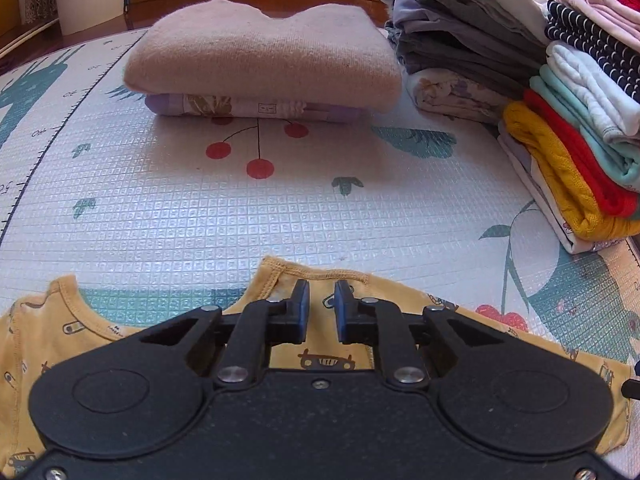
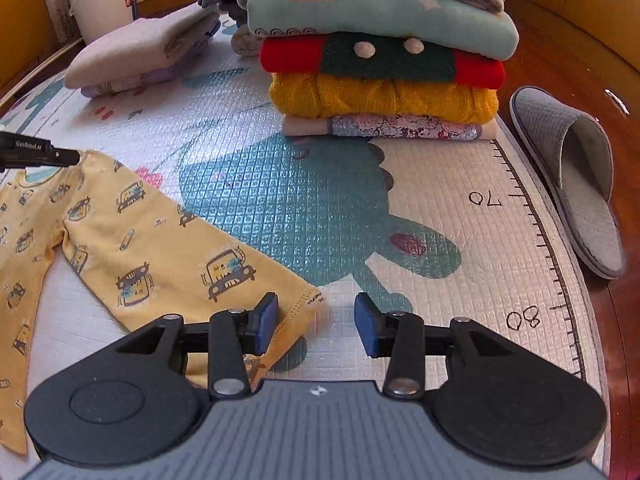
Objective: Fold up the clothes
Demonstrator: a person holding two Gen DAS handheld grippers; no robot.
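Two grippers are over one garment now, a yellow top (image 2: 132,240) with small car prints, lying flat on the play mat (image 1: 240,208). My left gripper (image 1: 322,308) sits above the shoulder beside the neckline; its jaws are close together with a narrow gap, and I see no cloth caught between the pads, so I judge it as nearly closed but empty. My right gripper (image 2: 316,322) is wide open at the end of the sleeve cuff (image 2: 304,308); the left pad is over the cuff edge and the right pad stands over bare mat. I think the step in hand is to take the sleeve and fold it inward across the body. To do it well, I would move the right gripper a little to the left, so that the cuff comes between both pads, then lower it until the pads meet the mat before closing. The cloth looks thin and soft, so a shallow pinch can slip; I should take the stitched hem, which is firmer. The left gripper should keep the shoulder down so the body does not drag with the sleeve. The folded pile (image 2: 384,80) stands well apart, also the pink sweater (image 1: 260,52), so I have room.
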